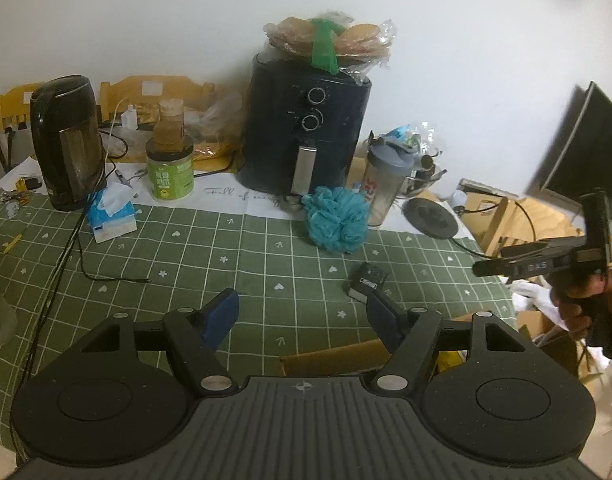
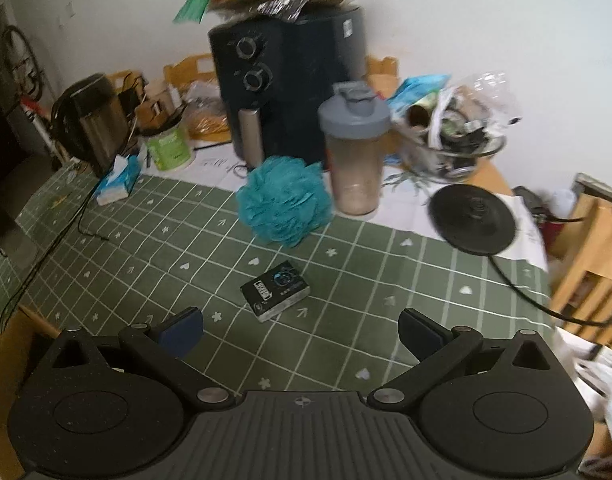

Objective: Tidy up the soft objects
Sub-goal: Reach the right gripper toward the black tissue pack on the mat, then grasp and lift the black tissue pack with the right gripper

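Observation:
A teal mesh bath sponge (image 1: 336,218) (image 2: 283,202) sits on the green checked tablecloth (image 1: 225,264) (image 2: 165,240), in front of the black air fryer (image 1: 306,136) (image 2: 281,84). A small black box (image 1: 365,280) (image 2: 275,290) lies on the cloth nearer to me. My left gripper (image 1: 303,312) is open and empty, low over the cloth's near edge. My right gripper (image 2: 301,330) is open and empty, just short of the black box. The right gripper also shows from the side in the left wrist view (image 1: 546,266), at the table's right end.
A kettle (image 1: 67,140), a tissue pack (image 1: 111,212), a green jar (image 1: 170,170), a shaker bottle (image 2: 356,152), a glass bowl of clutter (image 2: 454,140) and a round kettle base (image 2: 472,220) crowd the back. Cables (image 1: 69,248) run on the left. A cardboard box (image 1: 334,356) sits below the near edge.

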Demonstrator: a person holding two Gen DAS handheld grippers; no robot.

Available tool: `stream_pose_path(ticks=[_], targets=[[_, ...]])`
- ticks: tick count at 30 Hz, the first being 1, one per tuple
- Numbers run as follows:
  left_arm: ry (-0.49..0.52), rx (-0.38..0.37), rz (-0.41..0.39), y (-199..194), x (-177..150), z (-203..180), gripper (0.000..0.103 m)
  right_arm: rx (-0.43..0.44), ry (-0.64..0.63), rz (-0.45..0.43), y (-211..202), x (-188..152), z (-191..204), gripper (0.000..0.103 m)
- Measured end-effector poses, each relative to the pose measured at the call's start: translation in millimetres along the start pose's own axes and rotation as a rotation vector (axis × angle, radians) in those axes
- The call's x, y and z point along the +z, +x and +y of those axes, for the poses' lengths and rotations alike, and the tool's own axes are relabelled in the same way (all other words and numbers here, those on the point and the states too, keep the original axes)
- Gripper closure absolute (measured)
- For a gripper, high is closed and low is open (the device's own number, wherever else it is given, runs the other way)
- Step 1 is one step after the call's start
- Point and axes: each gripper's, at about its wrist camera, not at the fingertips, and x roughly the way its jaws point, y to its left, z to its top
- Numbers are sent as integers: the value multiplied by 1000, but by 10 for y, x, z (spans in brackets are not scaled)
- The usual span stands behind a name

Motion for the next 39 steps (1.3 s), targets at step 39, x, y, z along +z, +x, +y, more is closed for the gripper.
stream_pose_path(ticks=[39], targets=[[-76, 172, 28, 189, 120, -37, 33, 108, -427, 211, 2155, 5, 387, 26]])
